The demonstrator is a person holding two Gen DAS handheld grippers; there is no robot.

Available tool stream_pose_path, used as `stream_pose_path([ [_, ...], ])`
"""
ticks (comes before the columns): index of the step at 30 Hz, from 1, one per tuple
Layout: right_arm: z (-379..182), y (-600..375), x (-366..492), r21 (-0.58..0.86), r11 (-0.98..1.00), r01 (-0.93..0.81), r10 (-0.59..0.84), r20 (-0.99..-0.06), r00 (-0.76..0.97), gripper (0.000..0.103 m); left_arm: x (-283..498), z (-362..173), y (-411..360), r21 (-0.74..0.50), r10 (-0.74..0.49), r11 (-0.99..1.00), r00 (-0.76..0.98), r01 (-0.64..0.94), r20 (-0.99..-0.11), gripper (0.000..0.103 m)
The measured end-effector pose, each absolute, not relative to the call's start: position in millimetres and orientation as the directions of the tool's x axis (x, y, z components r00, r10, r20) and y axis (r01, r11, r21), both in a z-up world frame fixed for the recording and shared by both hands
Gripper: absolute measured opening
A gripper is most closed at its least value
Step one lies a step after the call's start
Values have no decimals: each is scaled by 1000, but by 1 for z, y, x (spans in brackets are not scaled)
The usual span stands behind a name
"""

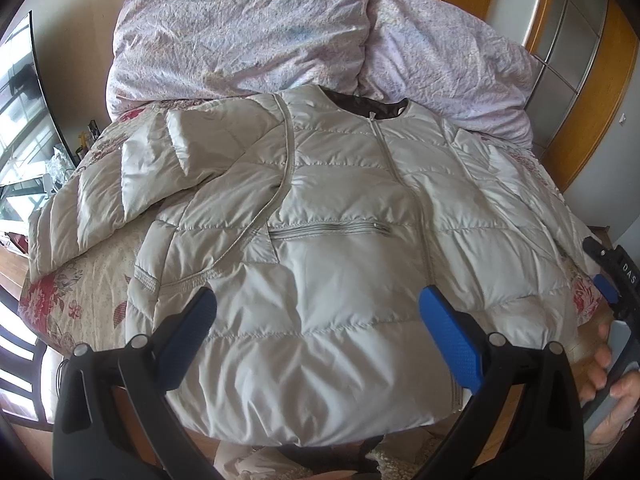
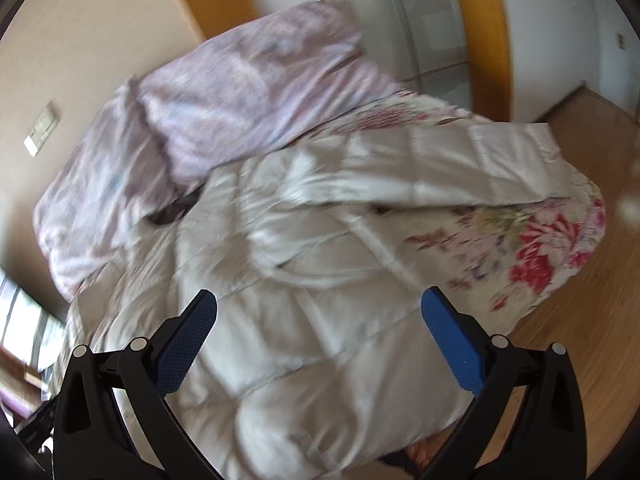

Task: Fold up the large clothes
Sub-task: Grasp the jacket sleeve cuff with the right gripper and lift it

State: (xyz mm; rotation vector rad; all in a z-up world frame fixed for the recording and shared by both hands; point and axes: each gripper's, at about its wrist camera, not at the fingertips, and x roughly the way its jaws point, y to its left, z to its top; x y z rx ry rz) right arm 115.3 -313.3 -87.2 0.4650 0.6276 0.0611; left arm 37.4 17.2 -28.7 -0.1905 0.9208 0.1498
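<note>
Jacket [image 1: 320, 248]: 1 | pillows [image 1: 248, 32]: 2 | left fingers [image 1: 208, 312], right fingers [image 2: 200, 316]: spread wide, empty

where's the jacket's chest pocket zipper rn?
Left wrist view, centre: the grey horizontal pocket zipper on the pale quilted puffer jacket, left of its front zip, beyond the open left gripper.

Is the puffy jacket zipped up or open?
Zipped up. The jacket lies flat on the bed, its zipper closed from the collar down.
</note>
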Motion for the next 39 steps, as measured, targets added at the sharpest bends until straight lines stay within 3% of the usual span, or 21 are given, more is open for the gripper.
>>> stream_pose_path([
  [4,-112,-373,138,484,838,252,90,-578,811,102,52,-43,26,-96,49,970,567,-223,-823,101],
  [9,-148,-441,161,596,703,387,90,-615,783,100,69,-57,31,-98,33,972,541,-213,-841,101],
  [14,-185,-496,183,738,521,430,192,-592,783,84,86,-69,31,-139,-25,974,520,-181,-854,101],
  [20,-205,-536,195,799,379,468,173,-557,812,71,100,-79,29,-199,-103,970,506,-140,-856,101],
  [24,-211,-549,204,809,333,485,150,-554,819,50,104,-78,29,-246,-152,963,525,-113,-838,101],
  [27,-214,-556,211,780,339,526,118,-590,799,21,106,-78,31,-248,-153,962,534,-110,-831,101],
  [33,-178,-544,226,678,511,528,10,-619,785,9,103,-78,50,-290,-156,946,581,-145,-799,101],
  [39,-86,-494,241,581,729,361,-41,-490,871,7,91,-72,76,-373,-173,911,656,-178,-735,101],
])
